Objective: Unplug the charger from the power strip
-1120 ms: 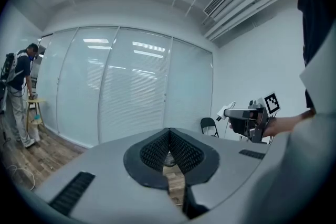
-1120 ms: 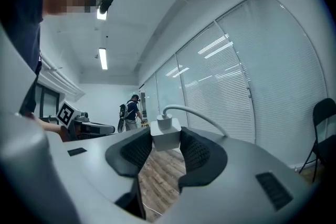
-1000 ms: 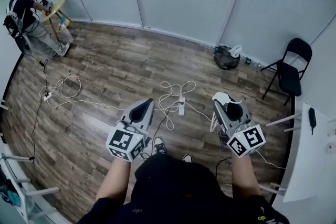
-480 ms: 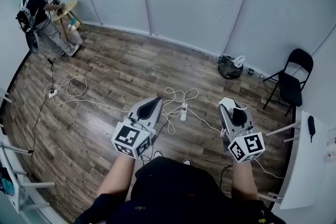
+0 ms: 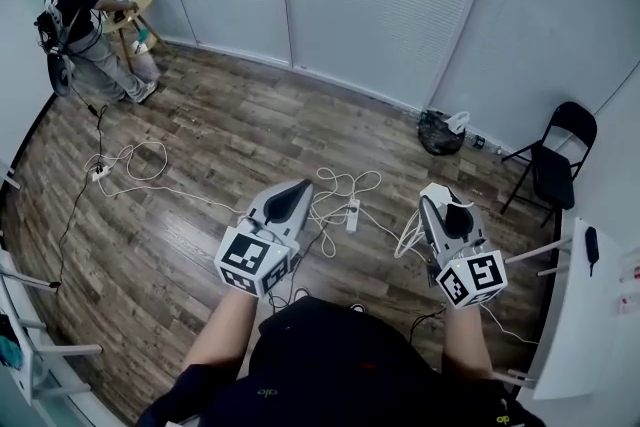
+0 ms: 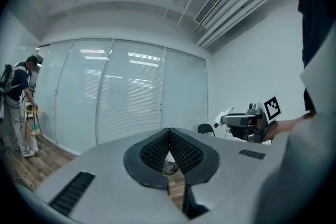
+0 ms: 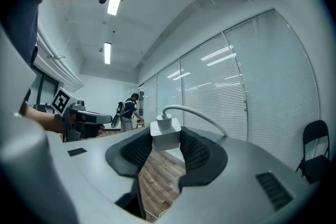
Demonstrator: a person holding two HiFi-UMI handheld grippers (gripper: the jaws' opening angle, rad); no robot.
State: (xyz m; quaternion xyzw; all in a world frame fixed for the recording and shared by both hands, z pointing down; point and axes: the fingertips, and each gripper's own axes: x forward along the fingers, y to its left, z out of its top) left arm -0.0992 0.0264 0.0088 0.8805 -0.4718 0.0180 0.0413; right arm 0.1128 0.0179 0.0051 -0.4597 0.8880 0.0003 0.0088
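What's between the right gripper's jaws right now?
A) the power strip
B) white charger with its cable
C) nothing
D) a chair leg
B: the right gripper view shows the right gripper with its jaws closed on the white charger, the cable arcing off it, while the power strip lies apart on the floor.

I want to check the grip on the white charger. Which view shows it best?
The right gripper view: the charger sits clamped between the right gripper's pads, cable curving off its top. The head view shows only a white corner at that gripper's tip; the left gripper view, a tiny white shape.
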